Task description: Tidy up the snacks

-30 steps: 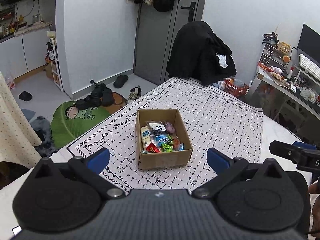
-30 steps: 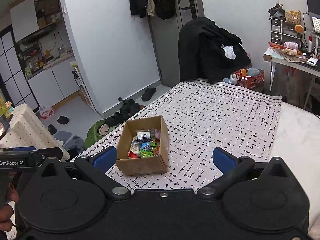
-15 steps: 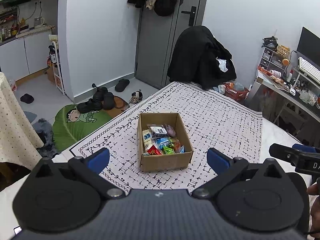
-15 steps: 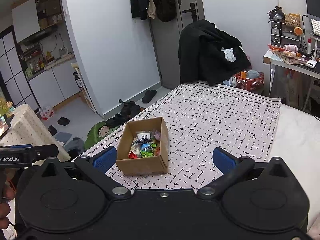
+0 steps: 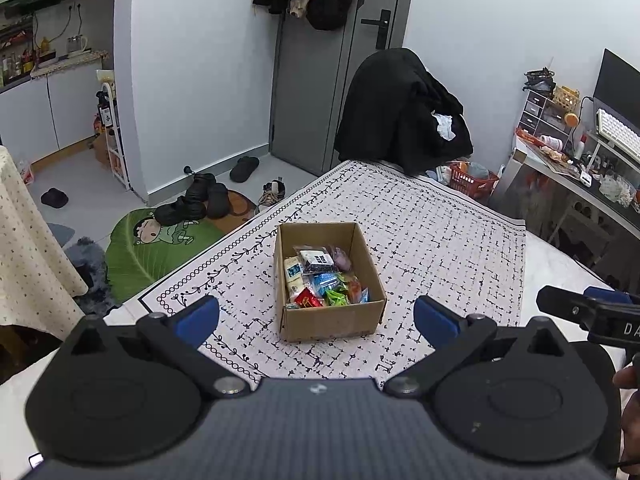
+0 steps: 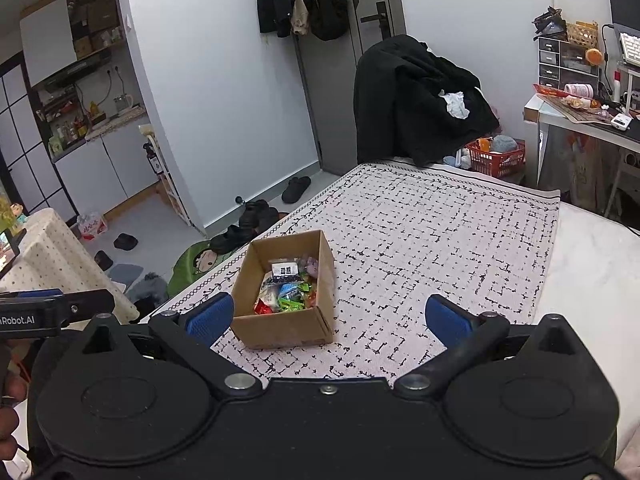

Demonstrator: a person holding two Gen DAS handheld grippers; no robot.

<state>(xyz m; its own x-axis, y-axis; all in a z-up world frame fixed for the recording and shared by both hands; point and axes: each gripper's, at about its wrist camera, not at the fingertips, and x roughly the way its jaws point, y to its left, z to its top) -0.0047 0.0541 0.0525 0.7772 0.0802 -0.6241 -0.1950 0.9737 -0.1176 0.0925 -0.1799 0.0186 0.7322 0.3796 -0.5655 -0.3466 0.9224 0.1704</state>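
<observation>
An open cardboard box (image 5: 332,322) sits on the patterned cloth (image 5: 440,248) on the bed. It holds several wrapped snacks (image 5: 320,276) in white, blue, green, red and purple. The box also shows in the right wrist view (image 6: 280,326) with the snacks (image 6: 288,286) inside. My left gripper (image 5: 316,316) is open and empty, held above and just short of the box. My right gripper (image 6: 328,316) is open and empty, to the right of the box. The right gripper's tip shows at the left view's right edge (image 5: 592,312).
A chair draped with black clothes (image 5: 400,112) stands beyond the bed's far end. A red basket (image 5: 472,180) and a cluttered desk (image 5: 580,168) are at the right. Shoes (image 5: 200,200) and a green mat (image 5: 160,248) lie on the floor at left.
Both grippers have pulled back and risen slightly, so the box looks a little smaller and farther. The box and snacks have not moved. Both grippers stay open.
</observation>
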